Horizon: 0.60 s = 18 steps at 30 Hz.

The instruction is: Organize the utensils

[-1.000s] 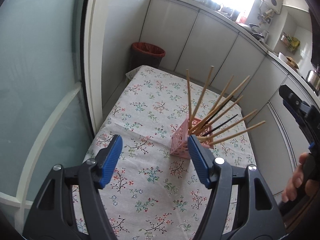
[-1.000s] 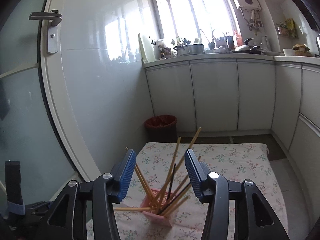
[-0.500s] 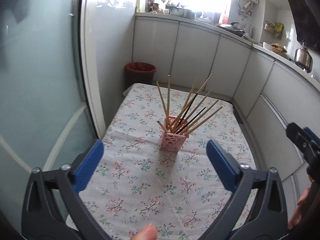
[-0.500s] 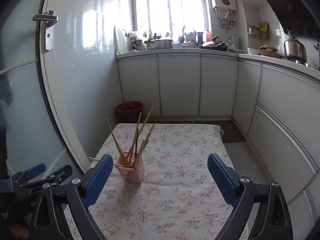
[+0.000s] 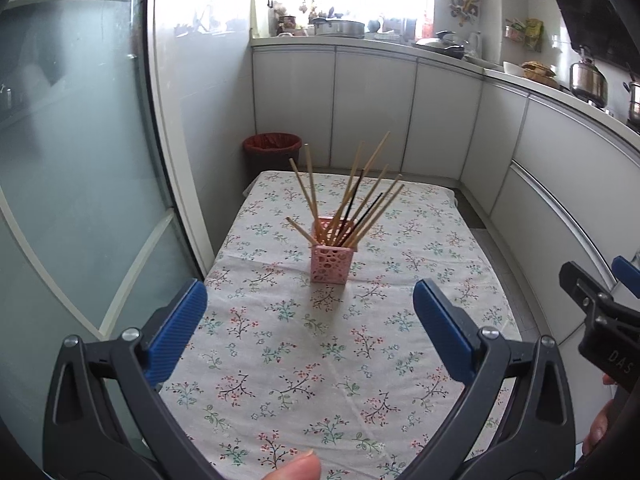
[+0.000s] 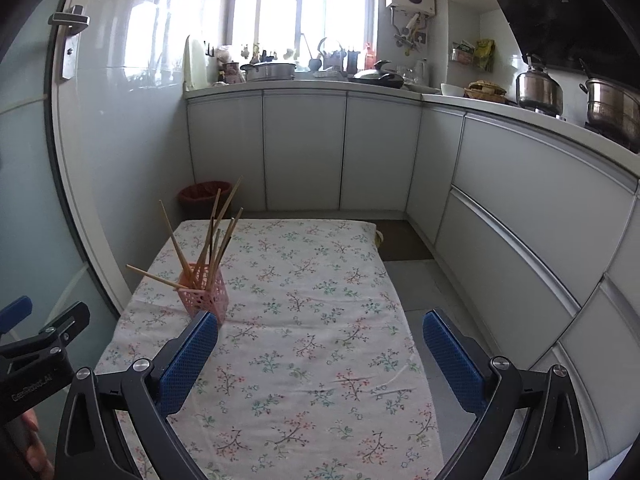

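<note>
A: Both tools are seen well clear of the work. The left gripper is spread wide with nothing between its blue pads, and its jaws have just been opening.

B: The same is noted on the other side. The right gripper is held fully apart and empty, its jaws likewise just opened, above the flowered tablecloth.

A: The chopsticks are found standing in the pink holder, near the middle of the table in the left view and toward the left edge in the right view.

B: Most sticks are fanned upward; one pale stick is seen lying almost level, poking out past the rim.

A: Light, stiff and smooth sticks are to be expected, wood mostly, with a couple of dark ones among them. Slipping and rolling between the pads is judged likely.

B: A hold across the shaft, around the upper half where the sticks are spread apart, is judged best. Down at the rim they are crowded together.

A: The holder is perforated plastic and probably very light, so tipping is a risk if a stick is dragged sideways. A straight lift is advised.
</note>
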Tool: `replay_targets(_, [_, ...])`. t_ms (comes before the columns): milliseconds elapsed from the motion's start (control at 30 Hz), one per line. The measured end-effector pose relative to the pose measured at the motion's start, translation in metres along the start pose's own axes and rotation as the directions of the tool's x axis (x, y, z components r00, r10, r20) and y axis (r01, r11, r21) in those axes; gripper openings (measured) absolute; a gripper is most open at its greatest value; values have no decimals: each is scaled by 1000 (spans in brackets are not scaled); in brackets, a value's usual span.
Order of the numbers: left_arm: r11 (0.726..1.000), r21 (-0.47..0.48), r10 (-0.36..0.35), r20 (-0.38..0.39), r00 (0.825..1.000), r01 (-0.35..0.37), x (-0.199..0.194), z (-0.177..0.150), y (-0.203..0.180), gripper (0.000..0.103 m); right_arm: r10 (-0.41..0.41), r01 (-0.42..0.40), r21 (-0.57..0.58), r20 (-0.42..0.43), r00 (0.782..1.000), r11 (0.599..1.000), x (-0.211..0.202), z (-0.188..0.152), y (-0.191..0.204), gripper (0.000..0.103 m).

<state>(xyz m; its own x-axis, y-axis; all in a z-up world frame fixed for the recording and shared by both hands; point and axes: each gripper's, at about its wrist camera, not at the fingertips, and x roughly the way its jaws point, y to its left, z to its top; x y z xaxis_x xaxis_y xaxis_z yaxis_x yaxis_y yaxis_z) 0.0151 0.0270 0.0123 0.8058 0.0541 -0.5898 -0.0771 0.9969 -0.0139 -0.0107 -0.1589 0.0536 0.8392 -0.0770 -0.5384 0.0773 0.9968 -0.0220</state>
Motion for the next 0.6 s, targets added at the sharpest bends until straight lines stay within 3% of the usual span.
replay_targets(600, [998,54,-40,-15,999,40,0,-12,-24,102,-9,9,0,-35,999,1000,12,-10,-5,103])
